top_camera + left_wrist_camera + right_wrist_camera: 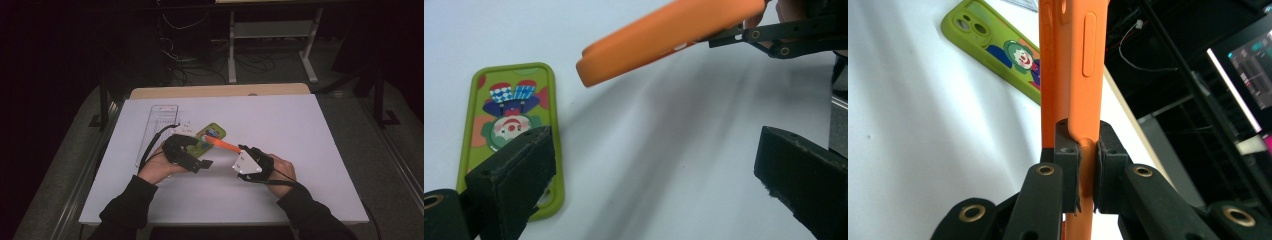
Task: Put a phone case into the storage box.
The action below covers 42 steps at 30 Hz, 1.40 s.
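**Orange case held aloft, green case flat beneath it**

At the left of the high view a clear tray (156, 131) lies on the white table (300, 150), empty as far as can be told; just right of it the left gripper (192, 150) hovers with its jaws spread wide and nothing between them; in the left gripper view those jaws frame bare table, with the green phone case (511, 135) lying flat at the left of the frame, its clown print up. Centre of the high view, the orange phone case (222, 145) slants in the air, its far end above the green one and, so far as the left gripper view shows, clear of it; at the right the right gripper (245, 155) pinches its near end, and in the right gripper view the pads clamp the case's edge, the case rising straight up the frame.

My judgement: the step in hand is carrying the orange case; whether it goes to the tray or beside the green case I cannot tell. The next move calls for a level, slow descent; the grip is near one end, so the case may pivot; the free left gripper could steady the far end.
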{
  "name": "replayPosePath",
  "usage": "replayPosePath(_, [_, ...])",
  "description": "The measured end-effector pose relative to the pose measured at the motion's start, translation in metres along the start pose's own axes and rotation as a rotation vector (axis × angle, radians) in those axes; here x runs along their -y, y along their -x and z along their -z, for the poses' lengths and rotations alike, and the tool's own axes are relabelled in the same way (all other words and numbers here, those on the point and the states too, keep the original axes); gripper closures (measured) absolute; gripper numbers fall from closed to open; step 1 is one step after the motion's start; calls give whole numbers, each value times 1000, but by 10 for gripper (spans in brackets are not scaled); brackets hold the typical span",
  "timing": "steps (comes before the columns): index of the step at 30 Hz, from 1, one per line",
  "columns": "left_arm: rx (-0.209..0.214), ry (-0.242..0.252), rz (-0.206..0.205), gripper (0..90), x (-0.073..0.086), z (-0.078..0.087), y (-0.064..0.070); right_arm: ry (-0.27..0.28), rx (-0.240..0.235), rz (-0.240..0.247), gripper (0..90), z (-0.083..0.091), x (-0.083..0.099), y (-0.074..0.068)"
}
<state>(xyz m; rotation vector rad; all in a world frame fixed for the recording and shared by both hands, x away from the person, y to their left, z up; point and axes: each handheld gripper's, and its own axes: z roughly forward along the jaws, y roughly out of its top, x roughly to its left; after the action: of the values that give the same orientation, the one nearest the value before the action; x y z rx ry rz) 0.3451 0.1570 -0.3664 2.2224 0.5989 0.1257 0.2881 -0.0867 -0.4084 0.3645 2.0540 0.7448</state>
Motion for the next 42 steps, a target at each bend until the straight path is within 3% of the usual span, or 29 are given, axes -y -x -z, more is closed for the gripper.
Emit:
replayPosePath(5, [-16,14,16,23,1,0,0,3,-41,-75,822,-1,3,8])
replayPosePath(14, [-36,44,30,0,1,1,-1,14,-136,-314,822,-2,5,17])
replayPosePath(15, [-37,51,46,0,1,1,0,21,-143,-321,822,-3,6,19])
replayPosePath(16, [-42,58,33,0,1,1,-1,21,-153,-346,822,-4,7,19])
replayPosePath(19, [-38,68,51,0,0,1,0,14,-193,-447,822,-4,8,21])
replayPosePath(28, [-64,111,73,0,-2,1,0,31,-259,-612,822,-8,17,31])
replayPosePath(31, [-66,123,93,0,-3,1,0,47,-299,-725,822,-8,20,33])
replayPosePath(33, [-69,128,93,0,-3,2,0,55,-304,-759,822,-8,23,35])
replayPosePath(42, [-91,179,130,0,-7,-2,0,51,-271,-764,822,-7,21,33])
